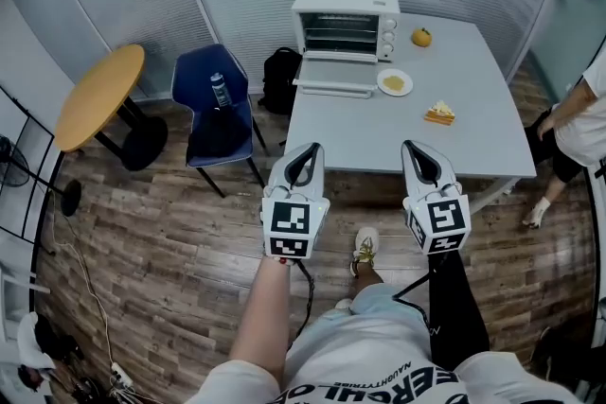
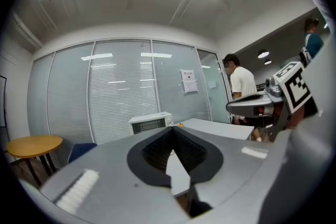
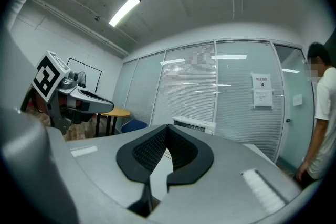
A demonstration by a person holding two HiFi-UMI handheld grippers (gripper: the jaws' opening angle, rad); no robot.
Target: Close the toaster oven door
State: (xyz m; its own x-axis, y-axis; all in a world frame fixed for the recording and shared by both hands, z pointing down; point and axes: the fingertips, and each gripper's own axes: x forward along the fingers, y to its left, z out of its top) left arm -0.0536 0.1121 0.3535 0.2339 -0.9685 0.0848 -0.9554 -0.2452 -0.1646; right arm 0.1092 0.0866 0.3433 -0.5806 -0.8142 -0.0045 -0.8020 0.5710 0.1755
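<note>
Fingers [image 2: 153,150] of left gripper [image 1: 303,156] and right gripper [image 1: 421,154] closed, empty; toaster oven [image 1: 346,19] door [image 1: 333,76] open on counter [image 1: 379,142].

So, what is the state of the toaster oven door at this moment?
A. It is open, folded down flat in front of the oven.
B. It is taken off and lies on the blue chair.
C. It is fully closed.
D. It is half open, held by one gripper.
A: in the head view the toaster oven door lies folded down flat in front of the toaster oven, above the grey table.
</note>
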